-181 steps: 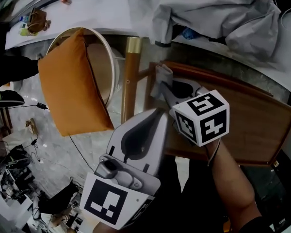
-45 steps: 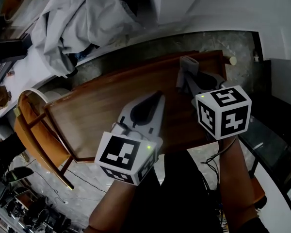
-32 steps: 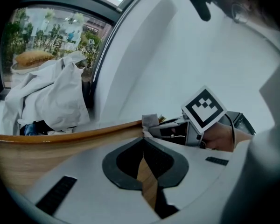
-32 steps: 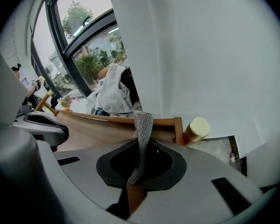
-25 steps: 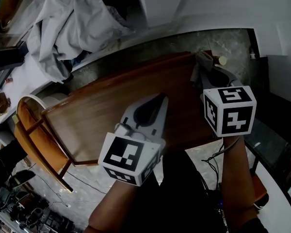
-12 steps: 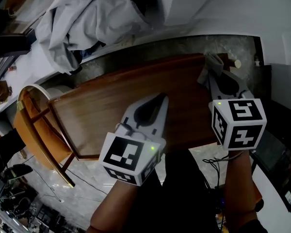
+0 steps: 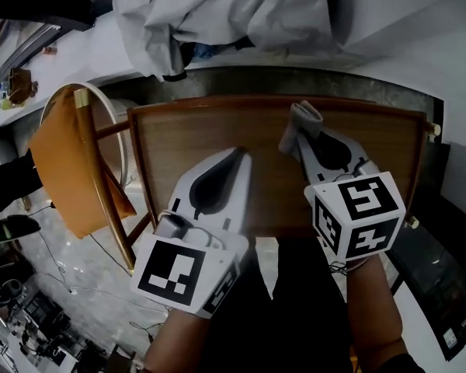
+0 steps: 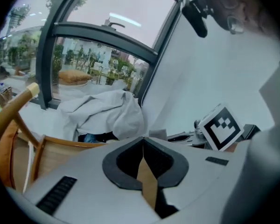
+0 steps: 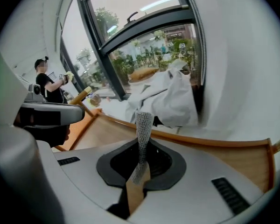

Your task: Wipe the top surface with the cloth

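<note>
Cloth (image 7: 304,118) pinched in right gripper (image 7: 297,140) fingers, low over surface (image 7: 179,142) for wiping; left gripper (image 7: 238,153) fingers together, empty.

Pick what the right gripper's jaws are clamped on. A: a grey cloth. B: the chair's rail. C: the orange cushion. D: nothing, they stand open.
A: in the right gripper view, the right gripper is shut on a strip of grey cloth that sticks up past its jaw tips.
</note>
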`<state>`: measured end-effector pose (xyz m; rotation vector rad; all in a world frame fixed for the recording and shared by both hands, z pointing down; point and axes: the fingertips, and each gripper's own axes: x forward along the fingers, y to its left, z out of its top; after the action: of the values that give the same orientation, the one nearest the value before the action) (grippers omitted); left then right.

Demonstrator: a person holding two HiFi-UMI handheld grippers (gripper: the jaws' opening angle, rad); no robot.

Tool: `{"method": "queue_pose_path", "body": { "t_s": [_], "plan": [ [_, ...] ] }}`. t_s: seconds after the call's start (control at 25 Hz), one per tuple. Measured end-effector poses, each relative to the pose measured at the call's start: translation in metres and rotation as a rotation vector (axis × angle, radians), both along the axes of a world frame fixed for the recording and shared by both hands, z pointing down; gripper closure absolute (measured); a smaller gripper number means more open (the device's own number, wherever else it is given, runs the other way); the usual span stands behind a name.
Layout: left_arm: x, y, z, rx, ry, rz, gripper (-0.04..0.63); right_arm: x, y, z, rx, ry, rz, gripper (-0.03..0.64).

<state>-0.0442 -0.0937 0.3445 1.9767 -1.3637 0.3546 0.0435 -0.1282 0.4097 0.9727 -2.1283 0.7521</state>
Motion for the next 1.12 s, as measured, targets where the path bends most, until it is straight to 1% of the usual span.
{"method": "queue_pose_path", "body": {
  "t_s": [0.16, 0.28, 0.52, 0.68, 0.84, 1.12],
  "plan": [
    [-0.05, 0.024, -0.016, 0.026, -0.023, -0.041, 0.583, -0.074, 0.024, 0.0, -0.009, -0.049, -0.097, 0.58],
    [-0.08, 0.036, -0.028, 0.038, -0.016, -0.076, 0.583, -0.122, 0.04, 0.003, -0.022, -0.083, -0.157, 0.58],
    [-0.126, 0.05, -0.047, 0.072, 0.022, -0.123, 0.583, -0.192, 0.063, 0.012, -0.061, -0.138, -0.202, 0.58],
    [-0.142, 0.056, -0.053, 0.08, 0.035, -0.123, 0.584, -0.226, 0.074, 0.023, -0.086, -0.168, -0.22, 0.58],
    [-0.147, 0.06, -0.05, 0.072, 0.04, -0.12, 0.583, -0.253, 0.084, 0.033, -0.106, -0.179, -0.242, 0.58],
    [-0.15, 0.063, -0.042, 0.056, 0.035, -0.114, 0.583, -0.284, 0.093, 0.046, -0.125, -0.182, -0.26, 0.58]
  ]
}}
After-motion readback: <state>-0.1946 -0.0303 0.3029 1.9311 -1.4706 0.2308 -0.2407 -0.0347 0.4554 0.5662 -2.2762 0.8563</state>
